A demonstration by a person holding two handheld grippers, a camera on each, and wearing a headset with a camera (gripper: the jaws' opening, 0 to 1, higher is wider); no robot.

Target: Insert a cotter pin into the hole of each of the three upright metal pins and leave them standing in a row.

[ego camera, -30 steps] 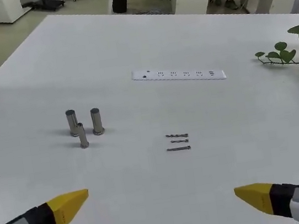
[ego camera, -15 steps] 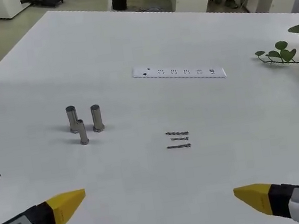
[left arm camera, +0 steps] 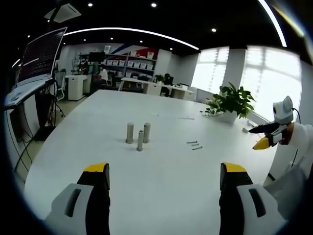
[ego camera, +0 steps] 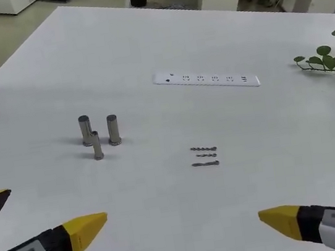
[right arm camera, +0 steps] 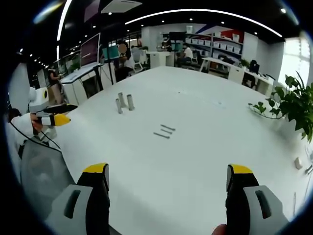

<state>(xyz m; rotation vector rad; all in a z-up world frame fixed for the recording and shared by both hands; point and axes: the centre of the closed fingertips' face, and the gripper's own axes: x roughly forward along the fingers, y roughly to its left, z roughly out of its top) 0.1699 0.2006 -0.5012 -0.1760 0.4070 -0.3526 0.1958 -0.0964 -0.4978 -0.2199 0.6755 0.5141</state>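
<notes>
Currently the large white worktop (ego camera: 143, 41) carries all the task items, and both tools are held above its near edge.

Item 1: a green leafy plant (ego camera: 324, 51) reaches in over the far right of the worktop. The left gripper view shows it as a bushy potted plant (left arm camera: 232, 100).

Item 2: a long white power strip (ego camera: 206, 79) lies flat beyond the centre, well apart from the task items.

Item 3: the left yellow-tipped tongs (ego camera: 57, 204) hover at the lower left of the head view. Their jaws stand wide apart, with bare worktop between them, as their own view confirms (left arm camera: 165, 169). They touch nothing.

Item 4: the right yellow-tipped tongs (ego camera: 302, 189) hover at the lower right, likewise spread wide and gripping nothing (right arm camera: 166, 169). Each tool shows at the edge of the other's view, the right at (left arm camera: 264, 137) and the left at (right arm camera: 56, 115).

Item 5: three grey upright metal pins (ego camera: 97, 145) stand left of centre in a close triangular cluster. Two stand side by side at the back, and a slimmer, shorter one stands just in front between them. They do not form a row.

Item 6: three small dark cotter pins (ego camera: 206, 155) lie flat to the right of the metal pins, well apart from them. They are parallel, one behind another, near the middle of the worktop and ahead of both tongs.
</notes>
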